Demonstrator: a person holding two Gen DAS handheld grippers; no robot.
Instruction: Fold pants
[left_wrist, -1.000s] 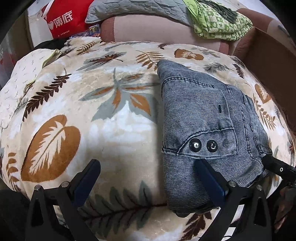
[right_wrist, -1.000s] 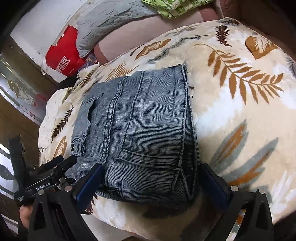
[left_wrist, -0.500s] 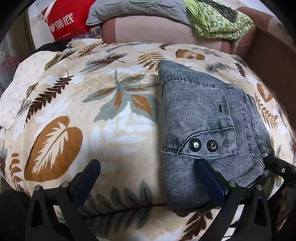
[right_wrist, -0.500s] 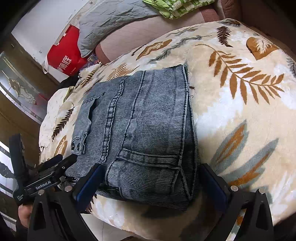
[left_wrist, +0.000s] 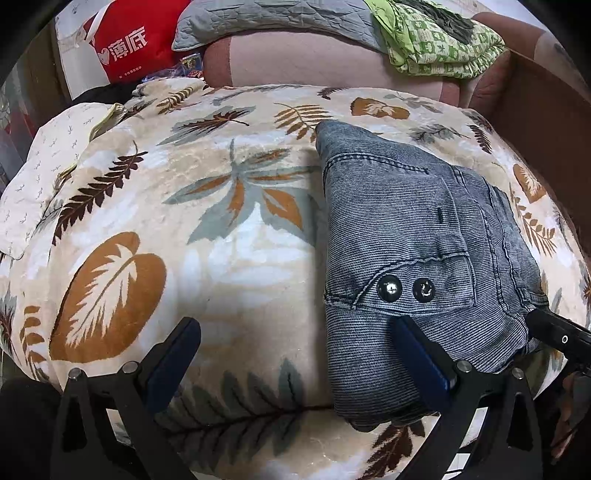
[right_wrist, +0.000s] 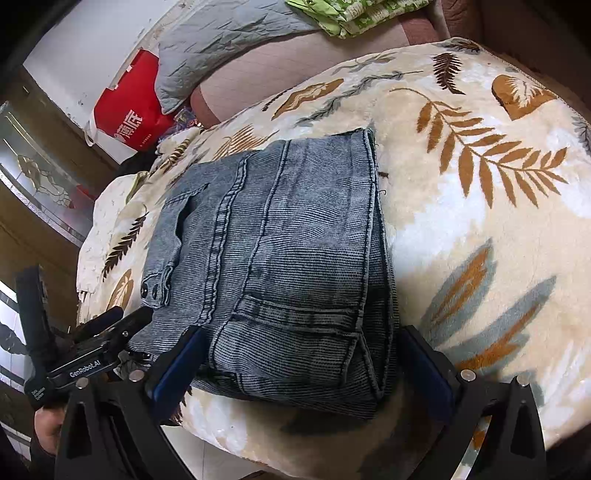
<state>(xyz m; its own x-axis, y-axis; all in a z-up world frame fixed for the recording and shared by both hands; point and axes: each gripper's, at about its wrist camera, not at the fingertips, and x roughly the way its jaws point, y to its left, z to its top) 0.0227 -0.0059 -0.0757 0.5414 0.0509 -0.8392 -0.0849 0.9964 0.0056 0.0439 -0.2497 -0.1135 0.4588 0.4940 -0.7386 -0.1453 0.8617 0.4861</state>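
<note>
here the folded pants lie between the open right claw.

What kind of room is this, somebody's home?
Most likely a home living room or bedroom: folded jeans lie on a plush leaf-print blanket, with a pink sofa behind holding a grey quilt, and a red shopping bag beside it.
</note>
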